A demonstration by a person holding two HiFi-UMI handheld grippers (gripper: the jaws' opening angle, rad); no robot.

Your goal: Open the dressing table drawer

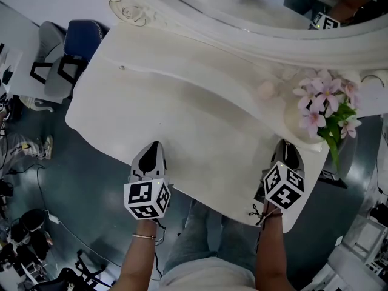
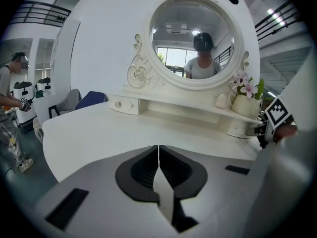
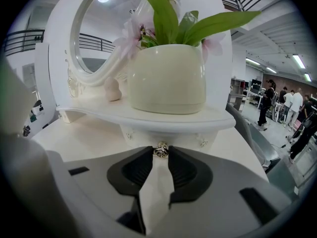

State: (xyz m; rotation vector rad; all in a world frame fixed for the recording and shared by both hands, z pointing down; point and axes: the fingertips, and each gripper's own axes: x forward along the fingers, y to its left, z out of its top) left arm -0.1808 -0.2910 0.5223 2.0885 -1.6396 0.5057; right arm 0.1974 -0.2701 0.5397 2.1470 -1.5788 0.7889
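A white dressing table (image 1: pixel 182 120) carries a small drawer (image 3: pixel 183 137) under its right shelf. That drawer has a small metal knob (image 3: pixel 161 151) on its front. My right gripper (image 3: pixel 160 155) points at the drawer, and its two fingertips are closed on the knob from both sides. In the head view the right gripper (image 1: pixel 287 143) reaches under the flowers at the table's right end. My left gripper (image 1: pixel 153 145) hovers over the table's front edge; in the left gripper view it (image 2: pixel 158 147) is shut with nothing between its jaws.
A cream pot of pink flowers (image 3: pixel 167 78) stands on the shelf directly above the drawer. A round mirror (image 2: pixel 190 43) rises behind the table, and a second small drawer (image 2: pixel 124 104) sits at the left. A blue chair (image 1: pixel 85 38) stands beyond the table's left end.
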